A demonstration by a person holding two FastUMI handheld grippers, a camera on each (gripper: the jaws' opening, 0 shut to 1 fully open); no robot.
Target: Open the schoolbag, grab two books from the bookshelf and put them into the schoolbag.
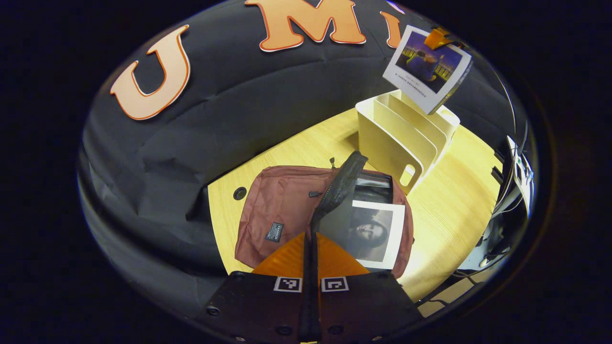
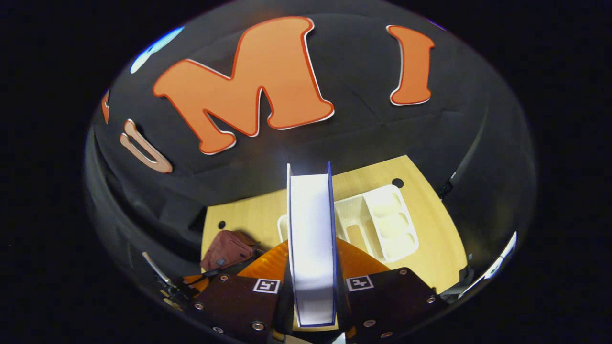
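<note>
Left gripper view. The left gripper [image 1: 311, 267] has its jaws closed together on the dark edge of the schoolbag's flap [image 1: 340, 184], holding it lifted. The schoolbag [image 1: 282, 210] lies flat on the counter [image 1: 449, 210] just ahead of the jaws, its mouth open to their right. Inside the opening rests the first book [image 1: 370, 231], cover up, with a grey portrait framed in white. Farther ahead and to the right stands the bookshelf [image 1: 397, 138], a pale slotted rack whose visible slots look empty. Above it hangs the second book [image 1: 427, 67], tilted, gripped at its top edge by the other gripper's fingers [image 1: 437, 37].

Right gripper view. The right gripper [image 2: 313, 282] has its jaws clamped on the second book [image 2: 311, 239], one on each cover, page edges facing the camera; the book's long axis runs straight out along the jaws. Below and just right of the book lies the bookshelf [image 2: 382, 222], seen from above. The schoolbag [image 2: 227, 249] lies down and to the left of the jaws, well apart from the book.

Judgement: one book is stowed; the coming move must carry the held book leftward and down, long axis turned toward the open mouth. The right gripper bears it; the left is nearer the bag and keeps the flap clear.
</note>
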